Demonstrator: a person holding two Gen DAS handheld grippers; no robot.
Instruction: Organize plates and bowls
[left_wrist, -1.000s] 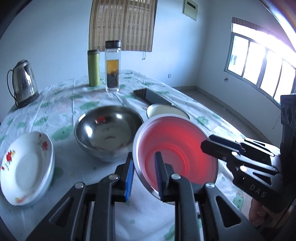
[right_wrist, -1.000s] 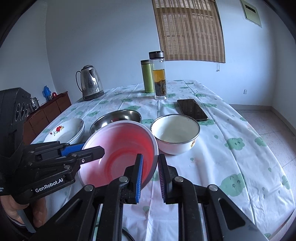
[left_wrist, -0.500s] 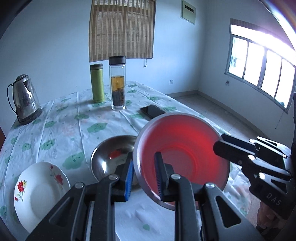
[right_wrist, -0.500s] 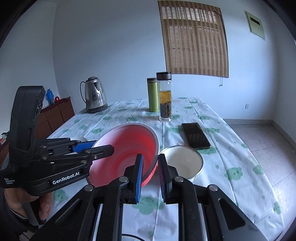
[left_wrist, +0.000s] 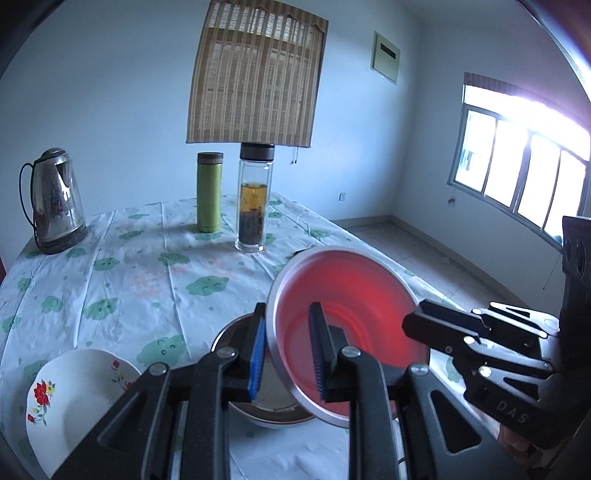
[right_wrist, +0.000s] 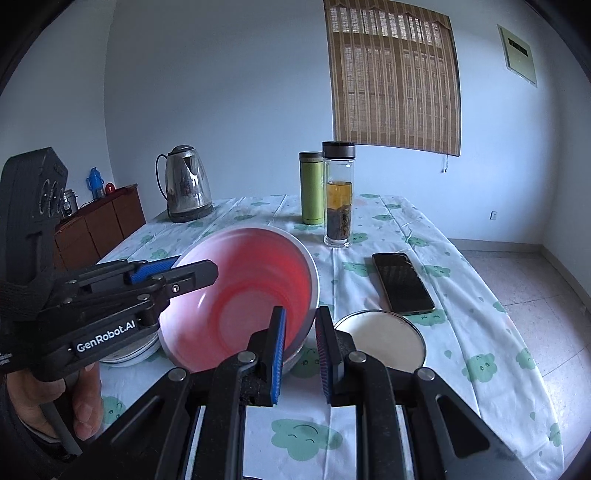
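Note:
A red bowl (left_wrist: 354, 314) with a silver rim hangs tilted above the table, gripped from both sides. My left gripper (left_wrist: 286, 325) is shut on its left rim, one pad inside and one outside. My right gripper (right_wrist: 299, 321) is shut on the opposite rim of the red bowl (right_wrist: 240, 295). Below it sits a steel bowl (left_wrist: 231, 334), mostly hidden. A white flowered plate (left_wrist: 74, 398) lies at the left. A white enamel bowl (right_wrist: 380, 339) stands on the table just right of my right gripper. Each view shows the other gripper: right gripper (left_wrist: 413, 325), left gripper (right_wrist: 184, 271).
At the far end of the table stand a steel kettle (right_wrist: 186, 188), a green flask (right_wrist: 311, 188) and a glass tea bottle (right_wrist: 338, 199). A dark phone (right_wrist: 402, 282) lies behind the enamel bowl. A wooden cabinet (right_wrist: 96, 225) stands left of the table. A hand (right_wrist: 85, 398) holds the left gripper.
Both grippers have risen with the red bowl between them. It now hangs higher over the steel bowl, and the table's objects sit lower in both views.

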